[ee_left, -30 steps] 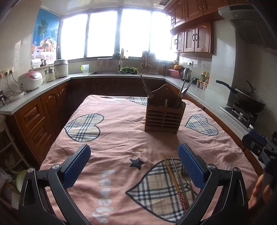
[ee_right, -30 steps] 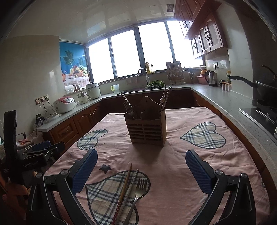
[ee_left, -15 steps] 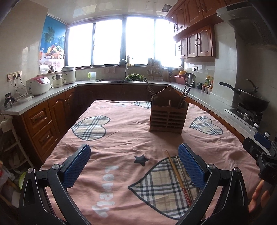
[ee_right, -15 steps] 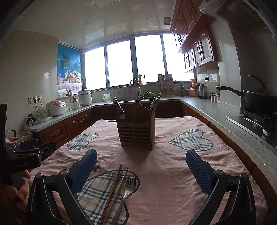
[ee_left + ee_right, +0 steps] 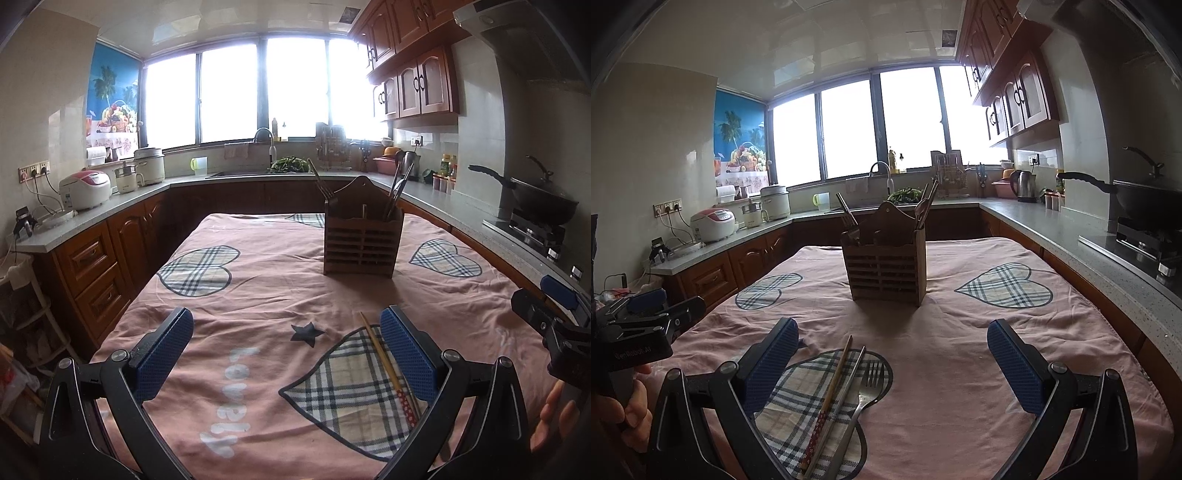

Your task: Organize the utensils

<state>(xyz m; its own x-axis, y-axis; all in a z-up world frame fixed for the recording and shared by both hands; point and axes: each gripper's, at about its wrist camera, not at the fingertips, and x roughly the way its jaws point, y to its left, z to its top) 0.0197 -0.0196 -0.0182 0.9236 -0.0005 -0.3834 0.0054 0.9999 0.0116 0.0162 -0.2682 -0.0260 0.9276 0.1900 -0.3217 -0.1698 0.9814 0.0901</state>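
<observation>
A pink cloth (image 5: 960,369) covers the whole table, soft and slightly rumpled, printed with plaid hearts, a small dark star and pale looping letters that seem to read "Lovely". Past the middle of it stands a slatted wooden utensil holder (image 5: 886,273), a box with a peaked back board; forks lean out of its left compartment and dark-handled utensils out of its right.

The left gripper (image 5: 284,354) and the right gripper (image 5: 892,363) both hover low over the near edge, each spread wide with nothing between its ribbed blue pads. A label on the left gripper's body, seen from the right wrist view, is too faint to read surely.

On the nearest plaid heart lie three loose pieces side by side, close together: a wooden chopstick (image 5: 831,391) with a red patterned end, a slim metal chopstick (image 5: 846,391) and a steel fork (image 5: 862,398), tines toward the holder.
</observation>
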